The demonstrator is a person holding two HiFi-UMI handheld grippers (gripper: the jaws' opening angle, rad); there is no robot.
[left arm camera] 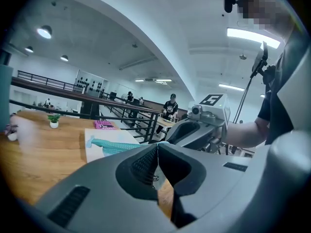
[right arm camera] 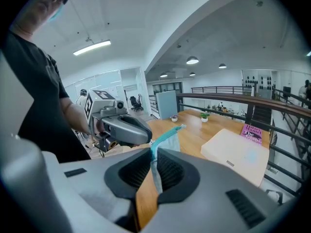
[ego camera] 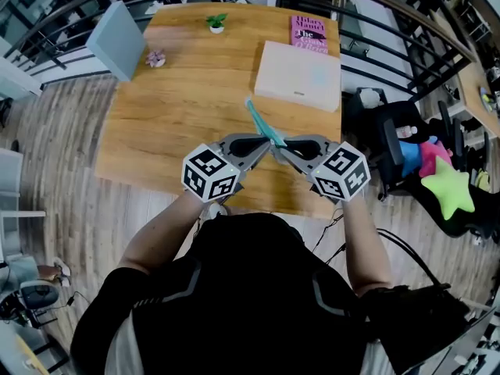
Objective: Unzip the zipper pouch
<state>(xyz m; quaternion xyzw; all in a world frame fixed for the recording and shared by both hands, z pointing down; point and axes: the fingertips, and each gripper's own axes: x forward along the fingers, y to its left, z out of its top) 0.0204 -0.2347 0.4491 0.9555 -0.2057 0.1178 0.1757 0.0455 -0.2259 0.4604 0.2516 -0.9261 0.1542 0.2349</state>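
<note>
Left gripper (left arm camera: 157,147), right gripper (right arm camera: 153,152) on pouch (ego camera: 262,123); zipper indistinct

- Left gripper (ego camera: 264,148): jaws pressed together, nipping a thin edge of the pouch (ego camera: 258,119) at their tips.
- Right gripper (ego camera: 283,150): jaws clamped on the pouch, fabric between the pads.
- Both grippers meet tip to tip, angled inward and slightly downward.
- Left forearm (ego camera: 160,229) and right forearm (ego camera: 363,233) reach forward, elbows spread.

One wooden table (ego camera: 180,116) bears one teal zipper pouch (ego camera: 259,123), one pink book (ego camera: 308,32), one white box (ego camera: 299,75), one potted plant (ego camera: 216,23), one grey board (ego camera: 117,40) — plus two grippers: left gripper (ego camera: 264,145), right gripper (ego camera: 283,149).
</note>
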